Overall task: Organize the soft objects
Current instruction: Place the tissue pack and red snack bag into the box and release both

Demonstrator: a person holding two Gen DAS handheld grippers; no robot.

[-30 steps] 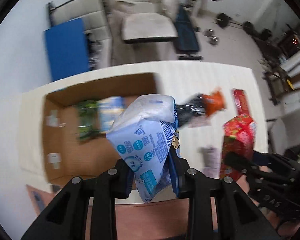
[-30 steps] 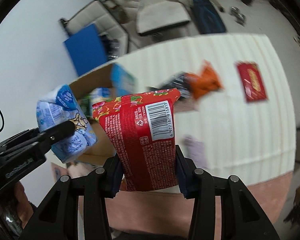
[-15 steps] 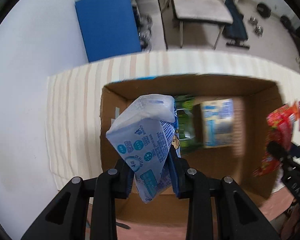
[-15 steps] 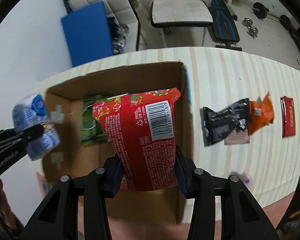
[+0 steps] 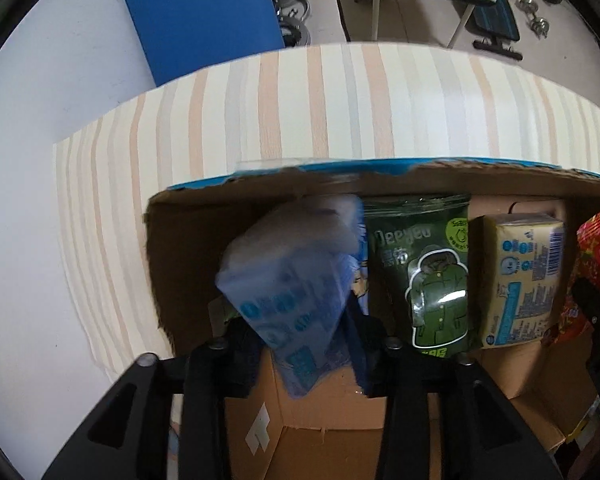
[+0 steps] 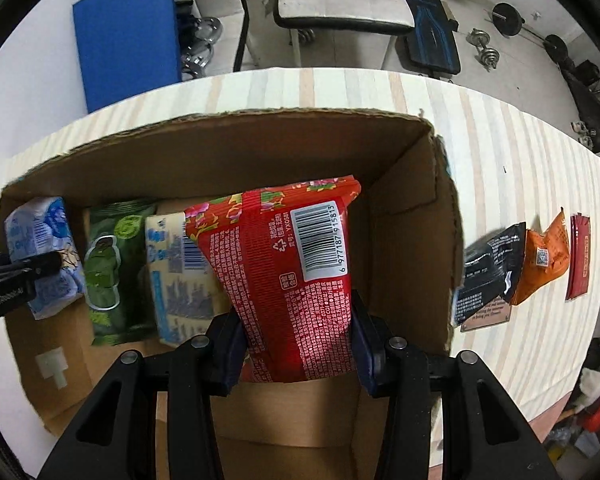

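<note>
My left gripper (image 5: 306, 344) is shut on a light blue tissue pack (image 5: 296, 288) and holds it inside the cardboard box (image 5: 380, 184), at its left end. The pack also shows in the right wrist view (image 6: 40, 256). My right gripper (image 6: 298, 344) is shut on a red tissue pack (image 6: 296, 272) and holds it inside the box (image 6: 260, 128), right of the middle. A green pack (image 5: 424, 276) and a cream and blue pack (image 5: 520, 272) lie on the box floor between the two held packs.
The box stands on a striped table (image 6: 508, 152). To its right lie a black packet (image 6: 488, 268), an orange packet (image 6: 548, 256) and a flat red packet (image 6: 579, 256). A blue board (image 6: 128, 32), a chair and gym weights stand behind the table.
Both grippers have moved from above the table over the box and down into it, each still holding its pack. The left pack now sits beside the green pack.
</note>
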